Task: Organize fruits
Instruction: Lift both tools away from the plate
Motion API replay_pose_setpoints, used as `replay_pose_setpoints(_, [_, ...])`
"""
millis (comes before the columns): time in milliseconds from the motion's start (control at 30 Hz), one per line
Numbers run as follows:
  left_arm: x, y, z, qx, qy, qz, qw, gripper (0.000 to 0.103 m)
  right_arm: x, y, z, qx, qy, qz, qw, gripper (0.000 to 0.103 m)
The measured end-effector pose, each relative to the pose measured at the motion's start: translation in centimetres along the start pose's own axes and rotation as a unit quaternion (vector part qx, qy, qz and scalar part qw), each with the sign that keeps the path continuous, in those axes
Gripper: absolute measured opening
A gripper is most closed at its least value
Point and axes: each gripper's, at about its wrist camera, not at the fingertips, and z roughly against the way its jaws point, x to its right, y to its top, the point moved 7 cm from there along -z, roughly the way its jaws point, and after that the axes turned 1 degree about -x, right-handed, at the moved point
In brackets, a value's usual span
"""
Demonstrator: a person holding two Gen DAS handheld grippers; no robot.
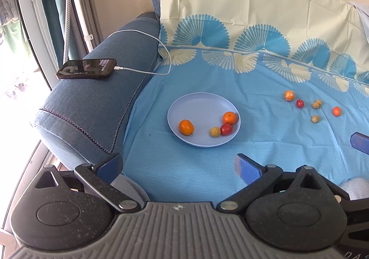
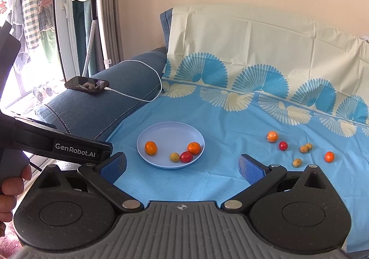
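Note:
A pale blue plate (image 1: 184, 102) (image 2: 161, 129) lies on the blue cloth and holds two oranges (image 1: 186, 127) (image 1: 229, 117), a red tomato (image 1: 226, 129) and a small yellow fruit (image 1: 215, 132). To its right, loose fruits lie on the cloth: a wrapped orange (image 2: 272, 136), a red tomato (image 2: 283, 145), an orange one (image 2: 329, 156) and small yellow fruits (image 2: 297, 162). My left gripper (image 1: 178, 164) is open and empty, short of the plate. My right gripper (image 2: 183, 165) is open and empty too, near the plate's front edge.
A phone (image 1: 86, 69) on a white charging cable (image 1: 147, 35) rests on the blue sofa arm (image 1: 96, 106) at left. A garment steamer stand (image 2: 92, 16) is by the window. The left gripper's body (image 2: 57, 141) and a hand (image 2: 13, 183) show at the right view's left edge.

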Motion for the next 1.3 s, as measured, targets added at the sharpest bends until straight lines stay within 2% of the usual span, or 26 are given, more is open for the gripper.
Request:
replay_pose_setpoints(700, [-0.1,-0.3,-1.2,-0.018,-0.001,0.0,0.9998,0.103,0.0,-0.3,-0.9,-0.017,0.005,0.0,1.0,0.102])
replay_pose_setpoints(1300, [2.2,-0.3,-5.1,-0.066,0.002,-0.031,0.9974,0.103,2.2,-1.8,-4.1,-0.061,0.005,-0.034,0.998,0.102])
